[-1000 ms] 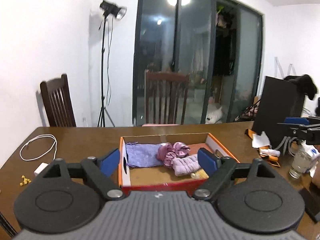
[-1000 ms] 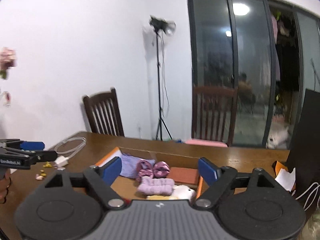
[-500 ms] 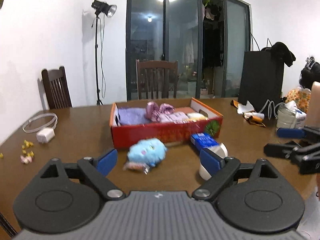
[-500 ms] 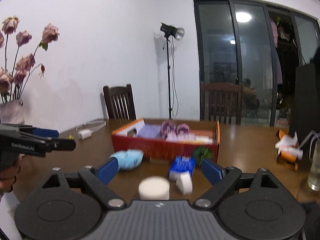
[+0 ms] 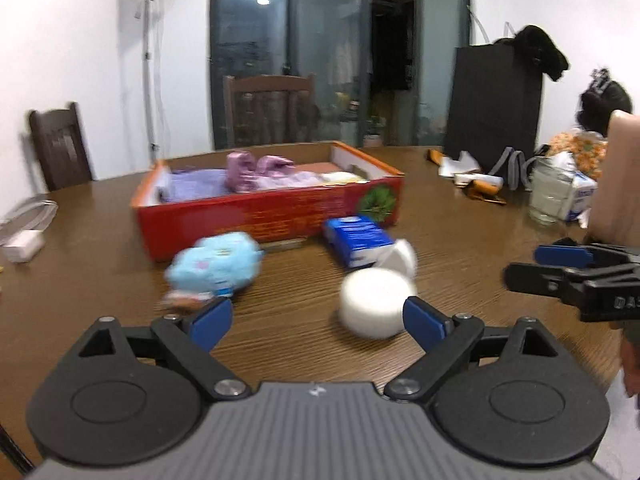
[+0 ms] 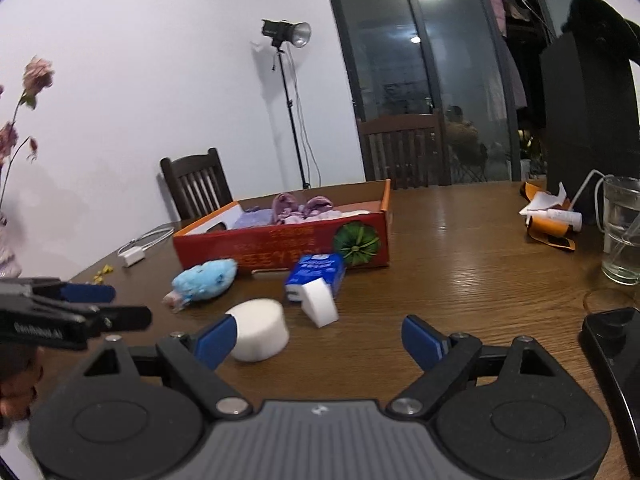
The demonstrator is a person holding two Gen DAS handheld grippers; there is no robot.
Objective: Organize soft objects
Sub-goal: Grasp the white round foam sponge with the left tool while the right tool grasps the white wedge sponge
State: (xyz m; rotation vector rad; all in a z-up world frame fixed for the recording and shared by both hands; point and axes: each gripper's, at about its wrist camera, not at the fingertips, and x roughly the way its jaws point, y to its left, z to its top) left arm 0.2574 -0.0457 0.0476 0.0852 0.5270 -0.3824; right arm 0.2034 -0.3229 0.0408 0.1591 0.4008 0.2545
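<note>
Sponge [image 5: 374, 302], round and white, lay on the bench [image 5: 460, 240] just ahead of our left tongs [image 5: 317, 319], nearer their right finger, while from the right tongs [image 6: 318, 338] it sat against the left finger. Both pairs of tongs were spread wide and held nothing. Beyond the round sponge stood a white wedge-shaped block [image 6: 319, 301] touching a blue packet [image 6: 316, 272], and ahead to the left of both tongs lay the blue plush toy [image 5: 214, 266], blurred in the left view. Farther ahead still, the red box [image 6: 280, 246] already carried purple and pink cloth pieces [image 5: 256, 172].

We judged the sponge and the plush to be very light and yielding, so they would squash under the fingers and not slip much. We reckoned the best hold on the sponge was across its round side wall, low and centred, closing gently. The plush looked best taken across the thick of its body, not by the small pink end. The packet seemed somewhat firmer, and we could not tell its contents. Nothing here looked fragile, save the glass [image 6: 622, 232] far to the right of the right tongs.
</note>
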